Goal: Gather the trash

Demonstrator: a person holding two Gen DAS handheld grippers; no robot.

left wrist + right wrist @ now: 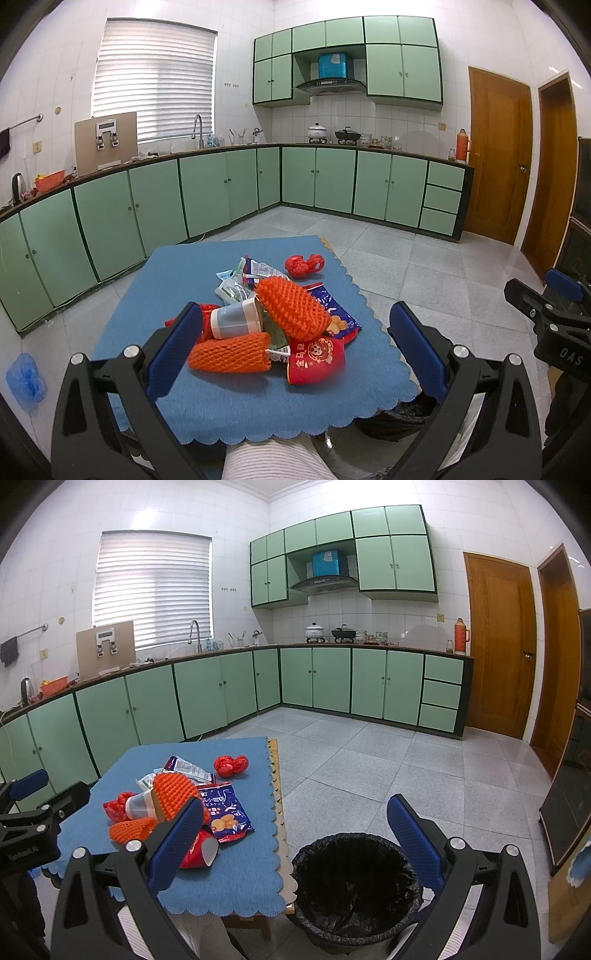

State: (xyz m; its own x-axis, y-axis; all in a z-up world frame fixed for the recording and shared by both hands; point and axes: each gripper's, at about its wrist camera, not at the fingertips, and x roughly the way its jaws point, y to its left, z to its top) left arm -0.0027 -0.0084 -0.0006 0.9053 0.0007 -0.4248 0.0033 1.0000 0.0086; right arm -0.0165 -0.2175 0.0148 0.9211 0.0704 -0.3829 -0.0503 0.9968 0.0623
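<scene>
Tongs come first, one pair in each hand. The left tongs [293,343] are wide open with nothing in them, held low over the near edge of the worktop [236,402], which has a blue cloth on it. The right tongs [295,840] are wide open and empty too, above a bin [354,882] with a black bag inside. The bin stands on the floor just beside the worktop.

On the blue cloth lies a heap of trash. Nearest is a red paper cup [316,360] on its side, touching an orange foam net [231,354]. Behind them a clear plastic cup [236,319] lies tipped over, a second orange foam net [291,308] leans on it, and a blue snack bag [332,310] peeks out. Farther back sits a crumpled red wrapper [304,264], a little apart from the heap.

Far off, green cabinets [207,188] line the walls.
</scene>
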